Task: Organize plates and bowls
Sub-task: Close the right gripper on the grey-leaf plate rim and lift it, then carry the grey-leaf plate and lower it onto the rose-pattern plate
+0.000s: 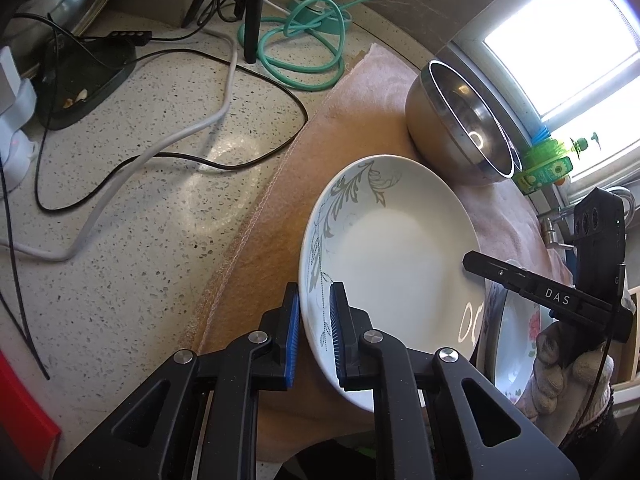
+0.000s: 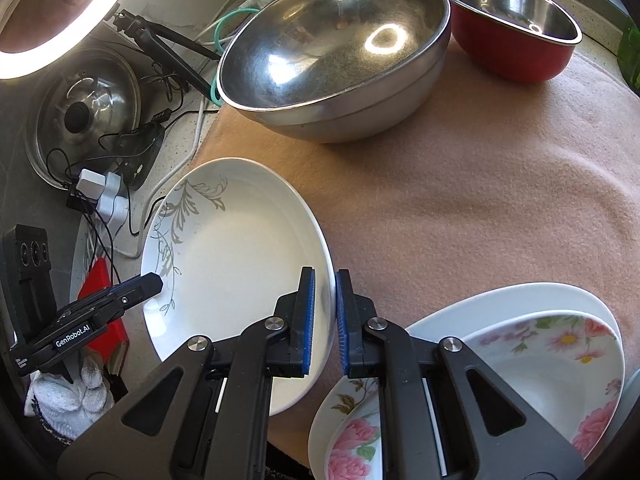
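A white plate with a grey leaf pattern sits tilted over the pink cloth, held from both sides. My left gripper is shut on its left rim, blue pads pressing either face. My right gripper is shut on the opposite rim. Each gripper shows in the other's view: the right gripper at the plate's far edge, the left gripper on the leaf side. Stacked flower-patterned plates lie to the right, another floral plate below my right gripper.
A big steel bowl and a red bowl stand at the back of the cloth. Left of the cloth, the speckled counter carries cables, a green hose, a power strip and a pot lid.
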The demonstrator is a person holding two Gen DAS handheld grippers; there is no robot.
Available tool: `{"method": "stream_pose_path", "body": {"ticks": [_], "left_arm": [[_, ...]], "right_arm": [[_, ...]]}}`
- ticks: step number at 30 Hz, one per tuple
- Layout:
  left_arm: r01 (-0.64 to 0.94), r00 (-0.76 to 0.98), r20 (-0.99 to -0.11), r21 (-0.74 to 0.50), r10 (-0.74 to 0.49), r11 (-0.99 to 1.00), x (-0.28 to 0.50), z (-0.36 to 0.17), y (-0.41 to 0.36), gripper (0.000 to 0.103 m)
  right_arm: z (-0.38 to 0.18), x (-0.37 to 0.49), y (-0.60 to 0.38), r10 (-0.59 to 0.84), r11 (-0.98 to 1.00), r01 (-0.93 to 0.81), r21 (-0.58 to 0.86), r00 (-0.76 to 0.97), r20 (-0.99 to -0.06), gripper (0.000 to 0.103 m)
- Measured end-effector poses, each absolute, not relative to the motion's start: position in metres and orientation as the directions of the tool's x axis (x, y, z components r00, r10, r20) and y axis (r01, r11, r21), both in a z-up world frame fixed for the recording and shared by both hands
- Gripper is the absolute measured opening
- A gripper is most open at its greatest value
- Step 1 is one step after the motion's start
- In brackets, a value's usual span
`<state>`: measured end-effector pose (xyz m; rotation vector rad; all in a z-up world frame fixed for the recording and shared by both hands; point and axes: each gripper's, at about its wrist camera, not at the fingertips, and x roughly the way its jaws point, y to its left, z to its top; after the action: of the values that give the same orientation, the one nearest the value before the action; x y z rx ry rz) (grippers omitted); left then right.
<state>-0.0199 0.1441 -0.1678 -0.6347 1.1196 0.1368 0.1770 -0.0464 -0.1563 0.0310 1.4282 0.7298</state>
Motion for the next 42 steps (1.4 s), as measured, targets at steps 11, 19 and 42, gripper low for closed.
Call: {"method": "stream_pose_path", "body": {"ticks": [11, 19, 42], "left_arm": [[-0.391, 0.477, -0.857, -0.407, -0.197, 0.826, -0.02, -0.146, 0.143, 0.013], [-0.341, 0.505, -0.835, -0.426, -0.219, 0.838, -0.013, -0.127, 0.128, 0.013], [-0.104, 0.444, -0.819, -0.45, -0.363, 0.887, 0.032, -0.12, 0.025, 0.013]], "right_arm": [[-0.132, 0.174, -0.064, 0.505, 0.78, -0.422, 0.462, -0.01, -0.863, 0.01], [-0.108, 0.167, -0.097, 0.527, 0.791, -0.386, 0.475, 0.033, -0.849, 0.01], [-0.098, 0.136, -0.235, 0.474, 0.877, -0.168, 0.45, 0.144, -0.869, 0.01]]}}
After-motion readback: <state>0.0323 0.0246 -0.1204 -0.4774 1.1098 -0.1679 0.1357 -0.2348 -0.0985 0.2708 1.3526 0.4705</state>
